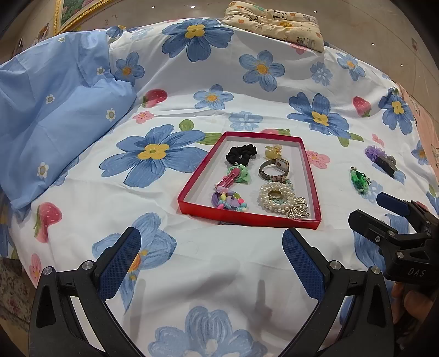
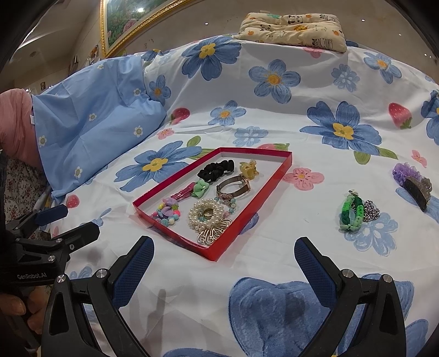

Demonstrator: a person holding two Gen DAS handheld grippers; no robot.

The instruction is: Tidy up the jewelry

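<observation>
Red tray [image 1: 248, 217] on bed, on flower-print sheet [image 1: 241, 263], used as landmark here. Inside tray: black scrunchie [image 1: 241, 154] at far end, yellow claw clip [image 1: 272, 151] just beside it, watch [image 1: 274, 168] nearer than clip, pink snap clip [image 1: 226, 178] with green hair tie [image 1: 241, 175], beaded multicolour bracelet [image 1: 229, 201] at near left corner, pearl bracelet [image 1: 277, 199] at near right, gold filigree piece [image 1: 297, 210] touching pearls at near rim. Outside tray, to its right on sheet: green woven bracelet [image 2: 351, 212] with silver chain piece [image 2: 371, 211] touching it, purple ruffled hair clip [image 2: 413, 182] farther right, well apart from tray. Left tongs [image 1: 211, 263] wide open, empty, hovering over sheet on near side of tray. Right tongs [image 2: 223, 272] wide open, empty, near side of tray too, off toward its right corner. Hand [image 2: 19, 304] gripping left tool, seen low in right wrist view. Blue pillow [image 1: 55, 115] left of tray, cream panda-print cushion [image 1: 274, 23] far beyond tray, gold picture frame [image 2: 131, 24] behind on wall.
</observation>
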